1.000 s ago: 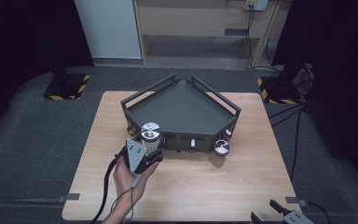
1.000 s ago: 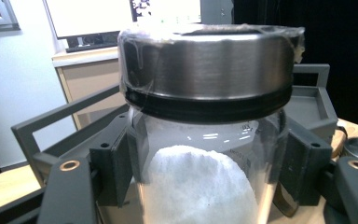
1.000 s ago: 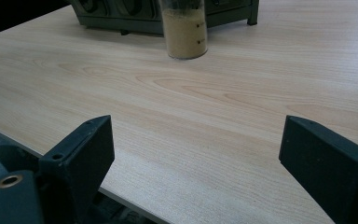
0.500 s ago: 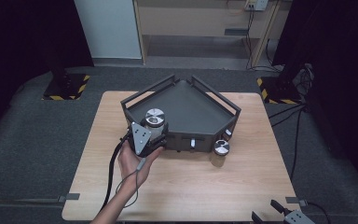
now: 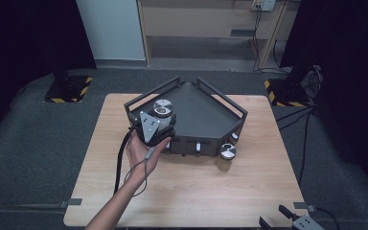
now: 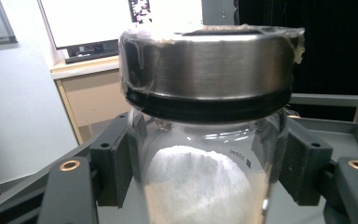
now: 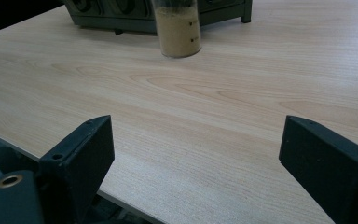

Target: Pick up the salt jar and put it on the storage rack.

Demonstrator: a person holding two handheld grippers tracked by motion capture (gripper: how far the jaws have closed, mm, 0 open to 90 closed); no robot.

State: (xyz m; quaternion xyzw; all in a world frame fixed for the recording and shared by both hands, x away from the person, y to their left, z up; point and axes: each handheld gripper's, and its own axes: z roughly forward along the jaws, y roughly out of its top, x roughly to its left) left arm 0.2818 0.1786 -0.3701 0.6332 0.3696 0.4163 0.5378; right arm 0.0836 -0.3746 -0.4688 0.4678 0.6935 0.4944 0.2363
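A glass jar (image 6: 200,186) of white powder with a metal lid (image 6: 209,56) is clamped between the two black jaws of my left gripper (image 6: 200,154). In the high view the left gripper (image 5: 155,125) holds this jar (image 5: 163,108) upright over the near-left corner of the dark five-sided tray (image 5: 206,120). Whether the jar touches the tray floor I cannot tell. A second jar (image 5: 227,153), holding tan powder (image 7: 177,28), stands on the table just in front of the tray. My right gripper (image 7: 205,154) is open and low at the table's near right edge (image 5: 273,216).
The light wooden table (image 5: 196,191) has bare room in front of the tray. The tray's raised rails (image 5: 220,98) run along its sides, and knobs (image 5: 199,146) show on its front face. A cable (image 5: 122,163) trails from the left gripper. Dark floor surrounds the table.
The left hand has carried the white-powder jar away from the person and slightly right, from in front of the tray to over its near-left corner. The right gripper and the tan jar stayed put.
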